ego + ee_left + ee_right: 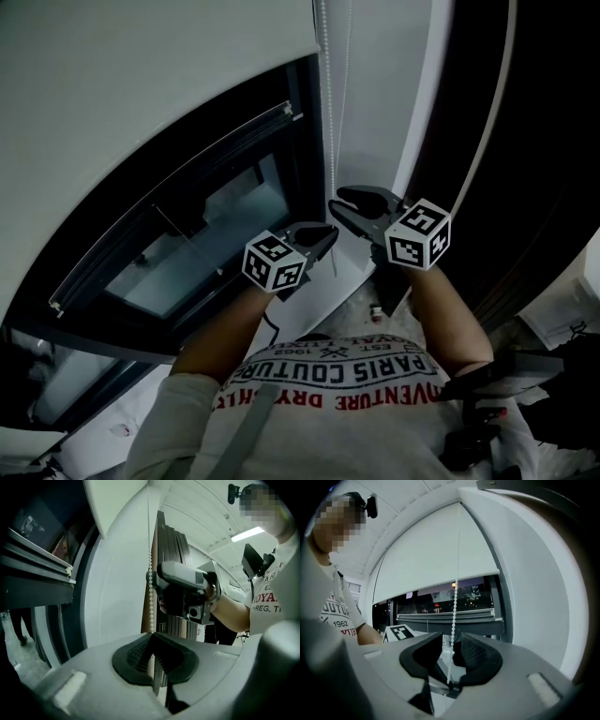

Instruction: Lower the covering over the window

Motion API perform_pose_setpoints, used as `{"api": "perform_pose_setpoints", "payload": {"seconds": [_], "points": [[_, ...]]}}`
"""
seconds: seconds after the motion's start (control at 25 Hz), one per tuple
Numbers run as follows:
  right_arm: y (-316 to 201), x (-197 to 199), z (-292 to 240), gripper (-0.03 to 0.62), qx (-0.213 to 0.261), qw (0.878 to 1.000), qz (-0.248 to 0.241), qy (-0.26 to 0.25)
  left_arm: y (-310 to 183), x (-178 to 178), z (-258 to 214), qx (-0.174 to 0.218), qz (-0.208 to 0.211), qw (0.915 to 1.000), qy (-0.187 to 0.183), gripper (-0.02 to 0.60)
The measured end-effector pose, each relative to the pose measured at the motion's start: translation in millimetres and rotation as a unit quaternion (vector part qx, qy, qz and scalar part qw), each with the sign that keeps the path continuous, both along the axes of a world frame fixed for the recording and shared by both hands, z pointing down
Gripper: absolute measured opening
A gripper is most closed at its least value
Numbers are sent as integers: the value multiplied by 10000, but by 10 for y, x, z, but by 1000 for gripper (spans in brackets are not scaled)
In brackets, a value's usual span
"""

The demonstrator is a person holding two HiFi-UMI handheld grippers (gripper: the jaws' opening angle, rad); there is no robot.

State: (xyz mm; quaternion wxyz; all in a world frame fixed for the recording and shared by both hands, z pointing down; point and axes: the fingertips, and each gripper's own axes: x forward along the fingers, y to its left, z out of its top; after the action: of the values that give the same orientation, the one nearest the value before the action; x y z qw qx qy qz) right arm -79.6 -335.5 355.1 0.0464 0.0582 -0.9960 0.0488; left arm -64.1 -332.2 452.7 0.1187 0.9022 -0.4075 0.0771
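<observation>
The white fabric roller blind (431,559) covers the upper part of the dark glass window (206,234). Its bottom edge hangs above a grey metal frame rail (445,616). At the window's right edge, against a pale wall strip (375,112), hangs the white beaded pull chain (455,597). The left gripper (152,639) has its fingers pressed together on this chain. The right gripper (451,656), close by on the same chain, has its fingers moderately apart, and the beads run between them unclamped.

the white roller blind (436,550) covers the upper part of the window (417,603), dark glass bare below; its white bead chain (454,604) hangs straight at the right side.
</observation>
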Motion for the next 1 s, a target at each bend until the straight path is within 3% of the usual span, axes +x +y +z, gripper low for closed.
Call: {"api": "perform_pose_setpoints", "payload": {"seconds": [0.16, 0.32, 0.64, 0.8, 1.0], "points": [[6, -147, -183, 114, 233, 9997, -74, -14, 13, 48, -31, -13, 58, 9999, 85, 5], [-19, -137, -255, 29, 264, 9995, 108, -164, 40, 103, -35, -1, 143, 9999, 15, 5], [26, -89, -162, 21, 97, 9994, 115, -303, 80, 131, 70, -17, 171, 9998, -51, 5], [31, -39, -86, 21, -60, 9988, 204, -445, 114, 122, 142, -25, 90, 9998, 194, 5], [43, -34, 160, 21, -222, 9993, 209, -201, 171, 131, 372, -241, 83, 9996, 86, 5]]}}
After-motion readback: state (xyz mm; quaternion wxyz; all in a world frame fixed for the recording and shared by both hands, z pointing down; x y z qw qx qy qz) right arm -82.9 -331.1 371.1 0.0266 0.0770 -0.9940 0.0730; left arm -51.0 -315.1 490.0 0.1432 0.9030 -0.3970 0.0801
